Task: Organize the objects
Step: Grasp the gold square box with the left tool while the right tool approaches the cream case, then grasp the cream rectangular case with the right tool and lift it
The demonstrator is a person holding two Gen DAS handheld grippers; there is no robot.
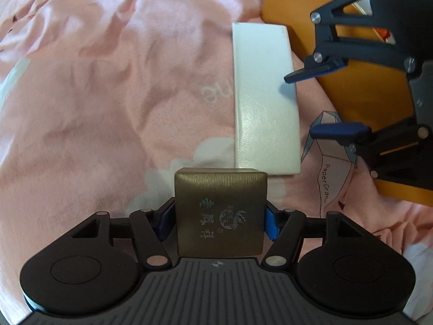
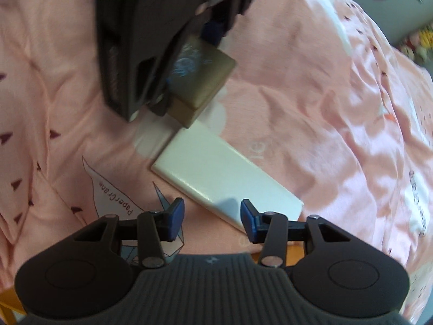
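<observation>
Two grippers: both in view over a pink bedsheet (image 1: pixel 108 94), each seen by its own camera and by the other's.
Left gripper (image 1: pixel 219 220): clamped on a bronze box (image 1: pixel 219 214); the blue pads (image 1: pixel 271 223) press its two side faces, jaws wide because the box is wide.
Bronze box: squarish, brushed metallic finish, pale printed characters and a round emblem on the face toward the camera; held clear above the sheet in the right wrist view (image 2: pixel 203 81).
Right gripper (image 2: pixel 212 218): jaws parted, nothing between the pads; no pad touches anything.
White box (image 2: pixel 227 181): long, flat, lying on the sheet just ahead of the right gripper's fingertips, its near end below the gap between them; seen from the left gripper, it lies straight ahead, just beyond the bronze box.
Orange object (image 1: pixel 360 81): flat, smooth, beyond the white box to the right of the left gripper, partly hidden behind the right gripper (image 1: pixel 311 103).
Sheet print: a paper crane drawing (image 2: pixel 113 195) with lettering, under the right gripper's left finger.
</observation>
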